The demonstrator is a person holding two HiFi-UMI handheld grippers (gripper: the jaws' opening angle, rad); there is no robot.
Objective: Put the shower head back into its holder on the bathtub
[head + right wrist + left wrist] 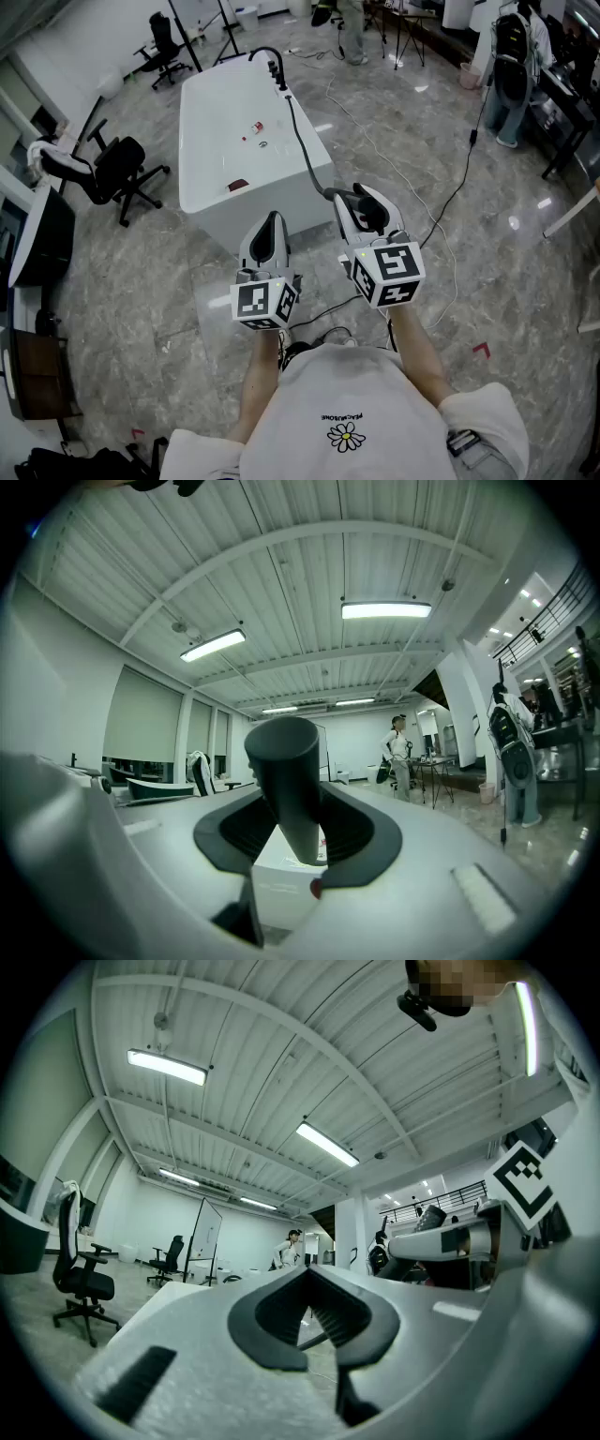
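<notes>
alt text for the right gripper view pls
The right gripper clamps the dark cylindrical handle of the shower head between its jaws. Behind it sits the white bathtub; a person stands far off at right under ceiling lights.

White bathtub (216, 112), black shower head (286, 771) (hose (305, 155) black too), grey veined floor (506, 281), black office chair (122, 173)

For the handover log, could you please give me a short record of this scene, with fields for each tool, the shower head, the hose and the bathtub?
left tool: jaws together, nothing between them
right tool: closed on the shower head's dark handle
shower head: held before the tub's near end, not yet in a holder
hose: runs from the black fittings at the far end, along the tub's right side, to the right tool
bathtub: white, ahead of the person
</notes>
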